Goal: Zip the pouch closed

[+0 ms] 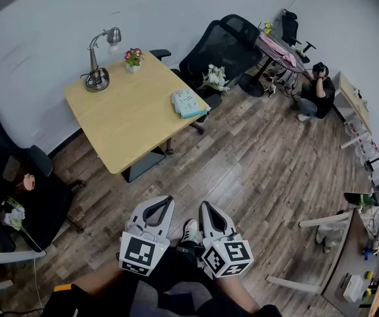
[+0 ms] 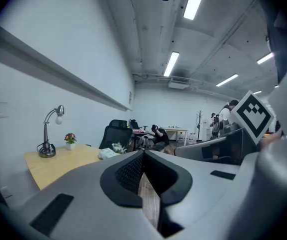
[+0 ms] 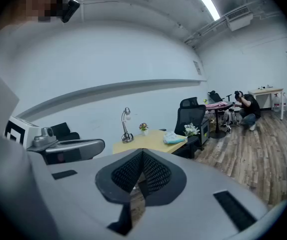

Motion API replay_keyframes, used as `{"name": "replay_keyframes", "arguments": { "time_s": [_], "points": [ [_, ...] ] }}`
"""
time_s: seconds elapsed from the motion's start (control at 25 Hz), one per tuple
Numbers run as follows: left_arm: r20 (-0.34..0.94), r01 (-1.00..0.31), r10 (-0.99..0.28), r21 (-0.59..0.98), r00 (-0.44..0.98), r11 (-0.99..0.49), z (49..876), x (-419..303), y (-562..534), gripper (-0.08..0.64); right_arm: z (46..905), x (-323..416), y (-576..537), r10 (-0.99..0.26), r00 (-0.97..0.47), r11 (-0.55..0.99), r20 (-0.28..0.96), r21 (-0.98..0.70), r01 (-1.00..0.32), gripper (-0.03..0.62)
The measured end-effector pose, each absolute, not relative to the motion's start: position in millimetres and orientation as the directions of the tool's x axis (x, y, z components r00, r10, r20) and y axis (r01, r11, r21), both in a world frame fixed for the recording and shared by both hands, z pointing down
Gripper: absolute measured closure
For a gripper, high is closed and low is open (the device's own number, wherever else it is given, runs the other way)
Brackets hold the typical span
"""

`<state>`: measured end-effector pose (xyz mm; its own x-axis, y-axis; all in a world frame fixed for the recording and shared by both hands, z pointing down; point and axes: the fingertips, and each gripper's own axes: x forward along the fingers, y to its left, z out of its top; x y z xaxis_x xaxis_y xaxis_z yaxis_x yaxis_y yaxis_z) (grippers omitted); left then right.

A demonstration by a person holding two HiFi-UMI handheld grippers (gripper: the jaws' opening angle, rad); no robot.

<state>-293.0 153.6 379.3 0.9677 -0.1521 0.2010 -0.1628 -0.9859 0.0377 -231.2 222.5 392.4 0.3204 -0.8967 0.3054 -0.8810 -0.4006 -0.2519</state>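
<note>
The pouch [image 1: 188, 103], pale teal and white, lies near the right edge of the light wooden table [image 1: 125, 121], far ahead of me. It appears small in the left gripper view [image 2: 110, 153] and in the right gripper view [image 3: 175, 138]. Both grippers hang low in front of the person's body, well away from the table. My left gripper [image 1: 168, 201] has its tips together with nothing between them [image 2: 143, 154]. My right gripper [image 1: 205, 207] is shut and empty too [image 3: 142, 154]. I cannot tell from here whether the pouch's zipper is open.
A desk lamp [image 1: 100, 61] and a small flower pot [image 1: 134, 58] stand at the table's far side. Black office chairs [image 1: 222, 45] [image 1: 18, 177] flank the table. White flowers [image 1: 214, 78] sit by the far chair. A person [image 1: 318, 88] crouches at the back right.
</note>
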Motion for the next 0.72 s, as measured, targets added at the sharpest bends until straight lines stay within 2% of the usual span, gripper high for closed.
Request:
{"name": "replay_keyframes", "arguments": {
  "time_s": [0.72],
  "points": [
    [0.194,-0.15,-0.146,0.009,0.97,-0.989,374.2,-294.8,163.6,0.551,391.3,-234.9,230.7,-0.911,0.297,-0.38,0.287,-0.298,-0.876,0.578]
  ]
}}
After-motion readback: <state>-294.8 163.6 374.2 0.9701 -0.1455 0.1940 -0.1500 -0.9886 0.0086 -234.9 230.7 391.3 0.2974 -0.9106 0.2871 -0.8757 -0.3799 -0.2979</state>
